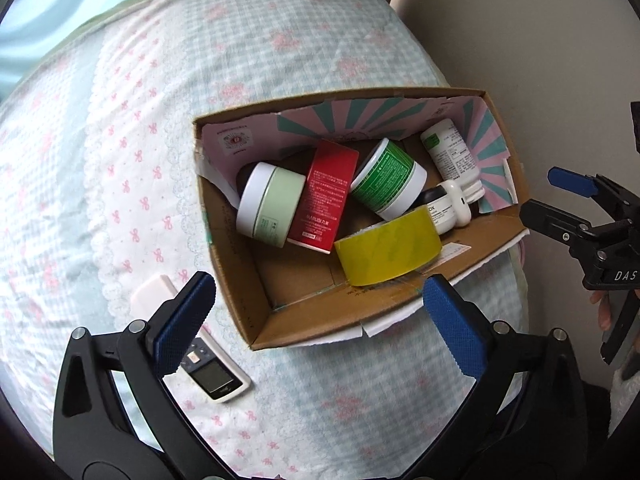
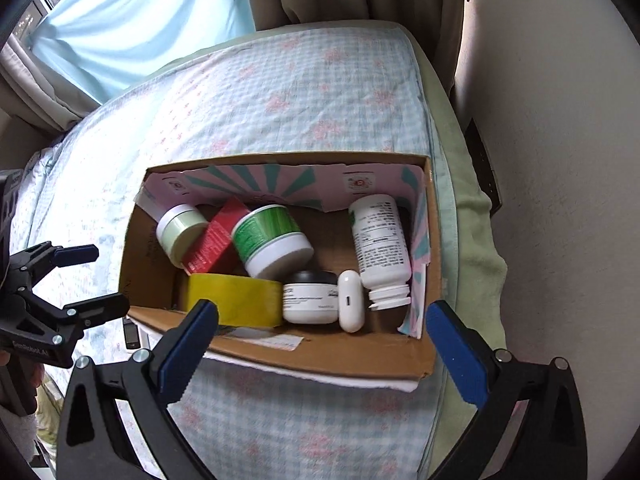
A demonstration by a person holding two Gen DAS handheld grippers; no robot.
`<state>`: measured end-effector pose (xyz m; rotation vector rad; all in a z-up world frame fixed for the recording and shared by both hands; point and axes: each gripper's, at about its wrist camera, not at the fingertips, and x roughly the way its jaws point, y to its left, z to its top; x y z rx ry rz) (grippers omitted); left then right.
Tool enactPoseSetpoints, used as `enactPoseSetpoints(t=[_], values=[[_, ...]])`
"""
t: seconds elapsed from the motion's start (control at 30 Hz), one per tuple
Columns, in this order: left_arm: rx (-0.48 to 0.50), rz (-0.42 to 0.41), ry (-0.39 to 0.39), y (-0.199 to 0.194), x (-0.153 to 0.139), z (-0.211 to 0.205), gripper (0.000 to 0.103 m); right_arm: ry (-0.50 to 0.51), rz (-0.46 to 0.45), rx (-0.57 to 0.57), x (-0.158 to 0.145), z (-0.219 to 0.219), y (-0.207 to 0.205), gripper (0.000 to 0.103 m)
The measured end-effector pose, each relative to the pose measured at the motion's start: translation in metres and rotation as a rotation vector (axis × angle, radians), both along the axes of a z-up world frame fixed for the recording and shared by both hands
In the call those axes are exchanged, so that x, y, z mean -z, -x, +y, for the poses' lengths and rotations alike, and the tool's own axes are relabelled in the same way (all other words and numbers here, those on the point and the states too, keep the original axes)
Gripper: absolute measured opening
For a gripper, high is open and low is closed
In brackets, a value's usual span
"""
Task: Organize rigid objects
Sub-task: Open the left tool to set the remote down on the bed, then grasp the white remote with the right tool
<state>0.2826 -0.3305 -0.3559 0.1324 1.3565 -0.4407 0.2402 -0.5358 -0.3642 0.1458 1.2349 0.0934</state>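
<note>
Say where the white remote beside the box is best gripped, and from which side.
Grip the white remote across its narrow width near mid-length, coming straight down from above: it lies flat on the bedspread outside the cardboard box, long sides exposed. The left gripper is nearest, I judge.

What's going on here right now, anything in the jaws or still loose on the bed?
A person holds both grippers above a cardboard box on the bed. The left gripper and right gripper both have their jaws open and empty. The box already holds jars, a red carton, a yellow tape roll, a white bottle and a small white case. A white remote still lies outside on the bedspread, beside the left gripper.
</note>
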Motion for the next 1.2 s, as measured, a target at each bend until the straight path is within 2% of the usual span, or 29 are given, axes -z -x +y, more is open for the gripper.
enactPoseSetpoints(t=[0.23,0.47,0.67,0.77,0.9,1.13,1.2], values=[[0.022,-0.058,0.027,0.014,-0.041,0.039,0.103,0.065,-0.067,-0.003,-0.044,0.046,0.011,0.103],[-0.011,-0.133,0.031,0.026,-0.083,0.117,0.103,0.095,-0.156,-0.036,-0.086,0.12,0.03,0.103],[-0.056,-0.153,-0.01,0.03,-0.085,0.2,0.103,0.072,-0.177,-0.084,-0.094,0.19,0.039,0.103],[-0.081,-0.144,-0.017,0.034,-0.075,0.242,0.103,0.064,-0.185,-0.114,-0.086,0.227,0.045,0.103],[-0.115,-0.116,-0.022,0.043,-0.052,0.29,0.103,0.071,-0.178,-0.167,-0.059,0.275,0.05,0.103],[-0.137,-0.078,-0.034,0.055,0.006,0.339,0.103,0.067,-0.105,-0.191,0.026,0.333,0.039,0.103],[-0.151,-0.071,-0.024,0.059,0.025,0.348,0.103,0.085,-0.1,-0.193,0.054,0.344,0.034,0.098]])
